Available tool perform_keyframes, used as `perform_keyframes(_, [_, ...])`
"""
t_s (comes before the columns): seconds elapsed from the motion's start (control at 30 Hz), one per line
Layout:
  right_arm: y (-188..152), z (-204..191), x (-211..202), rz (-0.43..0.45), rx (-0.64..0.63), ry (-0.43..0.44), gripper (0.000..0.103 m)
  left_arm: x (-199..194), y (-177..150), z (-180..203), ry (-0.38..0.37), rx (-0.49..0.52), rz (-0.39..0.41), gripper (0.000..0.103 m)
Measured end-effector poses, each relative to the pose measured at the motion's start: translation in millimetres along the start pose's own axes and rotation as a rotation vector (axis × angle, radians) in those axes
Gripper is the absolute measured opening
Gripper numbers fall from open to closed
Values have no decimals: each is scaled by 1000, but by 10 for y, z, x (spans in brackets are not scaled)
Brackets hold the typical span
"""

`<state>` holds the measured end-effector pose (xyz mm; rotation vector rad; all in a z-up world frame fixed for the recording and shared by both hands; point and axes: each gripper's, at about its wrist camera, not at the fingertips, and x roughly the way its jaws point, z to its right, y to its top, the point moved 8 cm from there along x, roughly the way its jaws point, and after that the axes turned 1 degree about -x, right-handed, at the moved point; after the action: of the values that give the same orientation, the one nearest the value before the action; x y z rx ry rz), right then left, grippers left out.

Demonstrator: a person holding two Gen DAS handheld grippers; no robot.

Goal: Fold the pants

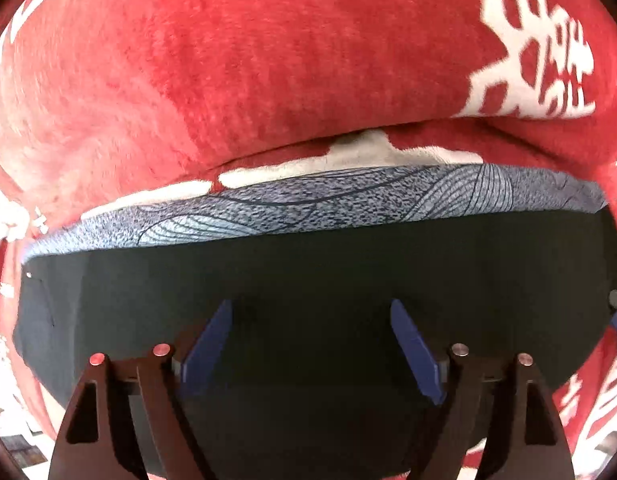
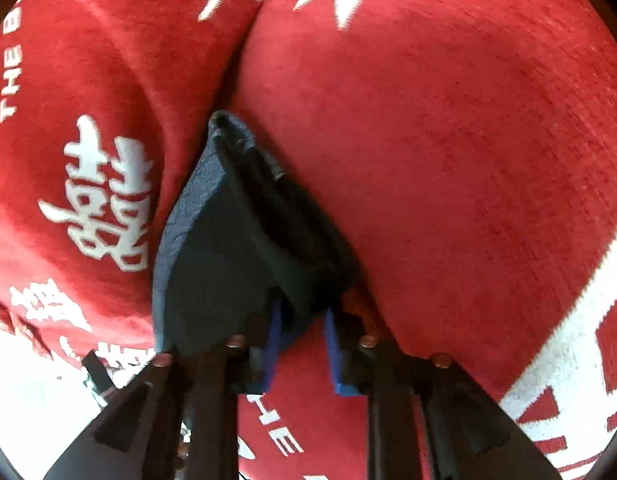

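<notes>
on the red blanket (image 1: 268,60), dark pants (image 1: 308,272) with a grey patterned waistband (image 1: 308,200)

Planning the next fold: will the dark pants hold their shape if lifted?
Probably not: the dark pants bunch and drape between the right tongs, so likely floppy. On the plush red blanket they would probably drag rather than slide.

Both wrist views look down, close, sharing the red blanket (image 1: 268,60).

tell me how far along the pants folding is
Partly done: the dark pants lie flat on the red blanket, patterned inner layer showing. In hand: the right gripper pinches a bunched pants edge. The left gripper hovers open. Left: laying that edge down.
</notes>
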<state>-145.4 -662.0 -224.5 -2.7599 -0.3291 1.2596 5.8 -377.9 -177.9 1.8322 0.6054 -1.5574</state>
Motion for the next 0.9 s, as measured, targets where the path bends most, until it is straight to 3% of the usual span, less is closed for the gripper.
perform_keyframes(0.03, [2,-17,-98,25,-11,-50,35,-49,40,-54,8,-2,12,83])
perform_keyframes(0.1, [-9,-81,-320,88,-65,-145,37,-174,200,-231,29,-14,65,83])
perform_keyframes(0.2, [-103,-523,-517,125,-256,-169,37,-148,320,-433,44,-47,71,83])
perform_keyframes(0.3, [-235,-1053,-192,38,-467,-161,37,124,356,-531,87,-59,23,83])
perform_keyframes(0.43, [-301,-1431,560,-58,-639,-199,37,303,514,-565,95,-132,53,92])
perform_keyframes(0.5, [-265,-1451,816,-77,-655,-236,36,381,635,-660,87,-182,38,92])
perform_keyframes(0.6, [-76,-1489,794,-8,-633,-257,34,388,699,-829,79,-248,14,92])
perform_keyframes(0.7, [1,-1451,654,-3,-533,-246,35,205,643,-1028,84,-212,41,92])
perform_keyframes(0.8, [-185,-1507,495,-50,-524,-150,35,23,466,-1271,118,-146,56,92])
perform_keyframes(0.9, [-636,-1629,471,-161,-498,-14,39,-118,198,-1687,137,-140,52,92])
